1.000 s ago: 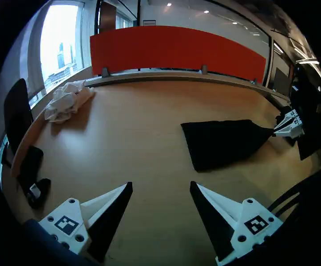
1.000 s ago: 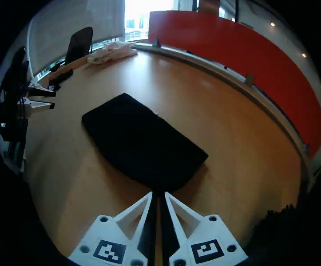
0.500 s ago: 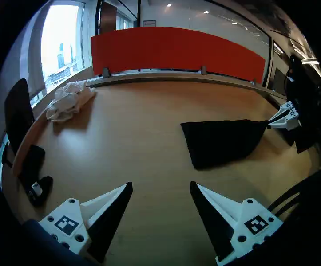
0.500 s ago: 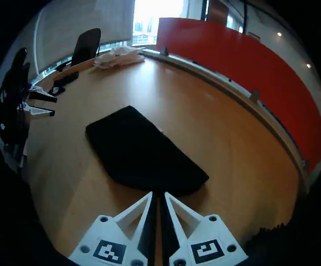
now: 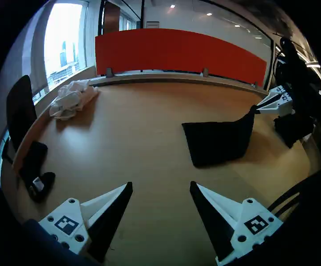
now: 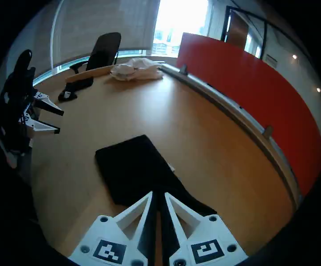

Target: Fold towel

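The black towel (image 5: 218, 142) is lying on the wooden desk (image 5: 133, 128), in its middle part and well apart from the far edge that is carrying the red partition (image 5: 178, 48). Most of the cloth is resting flat. One corner is standing up off the wood, where the right gripper (image 5: 257, 108) is pinching it above the desk.

In the right gripper view, the right gripper (image 6: 158, 193) is showing its two fingers drawn nearly together with only a thin slit between them. The towel (image 6: 133, 170) is spreading away directly in front of the tips. The dark fabric seems to be running up into that slit, though the grip point itself is hard to make out against the black cloth.

The left gripper (image 5: 160, 184) is hanging over bare wood near the desk's near edge with its fingers spread wide, holding nothing. The towel is lying ahead of it and off to its right, well apart. From the right gripper view the left gripper (image 6: 53, 119) is sitting beyond the towel, by the desk's left edge.

A heap of white cloth (image 5: 71, 97) is lying near the far left corner. A small black object (image 5: 38, 177) is resting at the left edge, beside a dark chair (image 5: 20, 106).
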The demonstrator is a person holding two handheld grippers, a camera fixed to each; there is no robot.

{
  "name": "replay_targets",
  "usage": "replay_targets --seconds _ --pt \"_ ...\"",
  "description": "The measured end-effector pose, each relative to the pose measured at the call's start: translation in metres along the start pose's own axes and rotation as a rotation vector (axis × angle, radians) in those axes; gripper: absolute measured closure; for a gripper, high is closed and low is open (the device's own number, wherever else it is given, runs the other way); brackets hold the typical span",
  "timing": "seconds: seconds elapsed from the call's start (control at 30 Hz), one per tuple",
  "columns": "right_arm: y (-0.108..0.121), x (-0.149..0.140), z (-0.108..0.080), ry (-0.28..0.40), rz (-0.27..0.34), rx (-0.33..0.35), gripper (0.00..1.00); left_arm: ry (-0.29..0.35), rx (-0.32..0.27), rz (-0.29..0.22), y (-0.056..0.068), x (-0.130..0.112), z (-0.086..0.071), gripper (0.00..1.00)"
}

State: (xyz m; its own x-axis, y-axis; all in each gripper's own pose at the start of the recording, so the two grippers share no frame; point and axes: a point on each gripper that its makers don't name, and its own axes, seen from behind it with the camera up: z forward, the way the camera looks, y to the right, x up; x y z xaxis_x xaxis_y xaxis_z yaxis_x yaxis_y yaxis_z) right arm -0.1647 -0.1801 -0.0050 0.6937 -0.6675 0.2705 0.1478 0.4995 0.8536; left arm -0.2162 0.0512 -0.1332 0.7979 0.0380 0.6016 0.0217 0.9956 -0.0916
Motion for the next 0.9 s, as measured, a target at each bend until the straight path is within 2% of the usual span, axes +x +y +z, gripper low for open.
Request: replay_targets --seconds 0.27,0.57,0.9 --pt "-0.012 0.033 0.013 0.03 -0.067 0.042 0.96 0.007 0.007 -0.014 -0.003 -0.001 -0.004 0.04" --pt "-0.023 0.045 0.024 0.026 -0.114 0.081 0.96 0.008 0.013 -0.021 -0.004 -0.002 -0.008 0.04" --pt "-0.038 0.062 0.053 -0.007 -0.242 0.152 0.96 0.012 0.026 -0.043 -0.005 -0.005 -0.011 0.04"
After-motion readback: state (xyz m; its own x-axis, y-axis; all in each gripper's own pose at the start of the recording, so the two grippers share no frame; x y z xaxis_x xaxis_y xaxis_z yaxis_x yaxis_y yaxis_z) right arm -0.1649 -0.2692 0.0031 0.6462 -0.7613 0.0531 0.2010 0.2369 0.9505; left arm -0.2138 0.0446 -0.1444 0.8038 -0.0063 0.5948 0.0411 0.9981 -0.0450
